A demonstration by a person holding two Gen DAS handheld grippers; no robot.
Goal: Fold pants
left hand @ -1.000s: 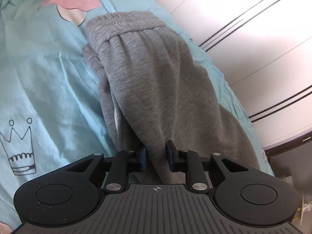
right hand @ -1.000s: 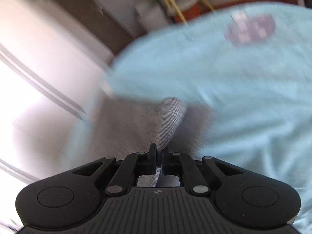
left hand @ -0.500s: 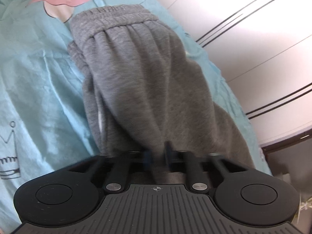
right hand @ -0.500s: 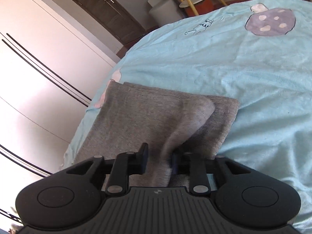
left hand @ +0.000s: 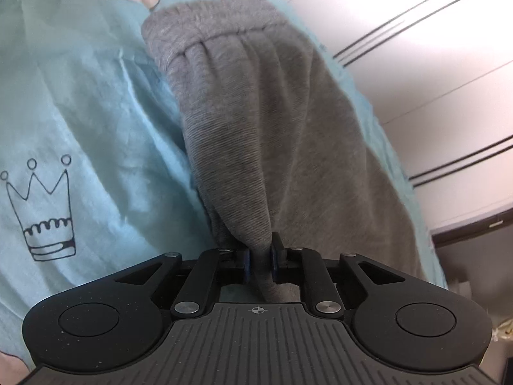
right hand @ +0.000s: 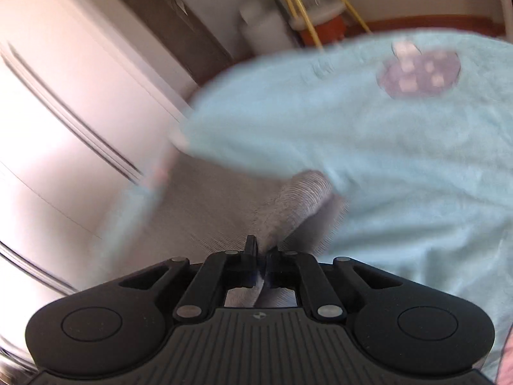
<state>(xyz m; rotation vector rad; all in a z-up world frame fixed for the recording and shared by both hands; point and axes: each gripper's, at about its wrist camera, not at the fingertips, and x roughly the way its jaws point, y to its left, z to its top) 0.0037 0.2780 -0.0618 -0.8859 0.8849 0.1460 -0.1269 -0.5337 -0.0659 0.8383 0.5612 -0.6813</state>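
Grey sweatpants (left hand: 256,122) lie on a light blue bedsheet (left hand: 89,122), waistband at the far end. My left gripper (left hand: 259,258) is shut on a raised fold of the grey fabric, which hangs pinched between the blue pads. In the blurred right wrist view, my right gripper (right hand: 261,258) is shut on another fold of the grey pants (right hand: 288,205), lifted above the flat part of the pants on the sheet (right hand: 400,160).
The sheet carries a crown drawing (left hand: 41,211) and a purple mushroom print (right hand: 420,73). White wardrobe doors (left hand: 433,64) stand along the bed edge. A yellow-legged stand (right hand: 304,16) and a dark door (right hand: 166,22) are beyond the bed.
The left gripper has closed tighter on the fabric and moved toward the waistband. The right gripper has shut on its fold and swings fast, blurring the view.
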